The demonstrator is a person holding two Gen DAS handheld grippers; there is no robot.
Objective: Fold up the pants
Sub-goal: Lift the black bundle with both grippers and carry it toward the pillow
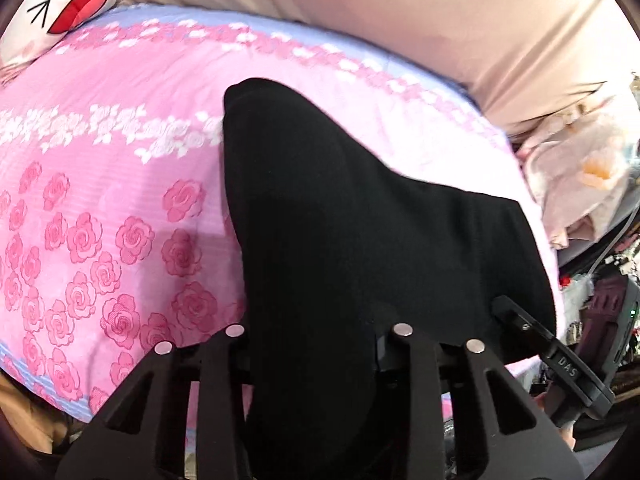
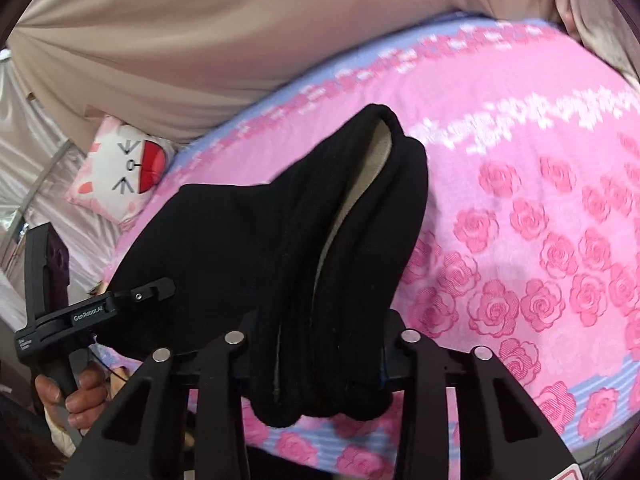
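Pants (image 1: 340,220) lengthwise, seemingly away from claws

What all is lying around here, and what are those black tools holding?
Black knit pants: one, black with pale lining, bunched on the bed, pinched at two spots.
Pink rose-print bedspread: one, pink with a blue border, under the pants.
White cartoon-face pillow: one, white and red, at the bed's far edge.
Beige curtain: one, behind the bed.
Left gripper: black, shut on the pants.
Right gripper: black, shut on the pants.
Hand: one, holding the left gripper's handle.
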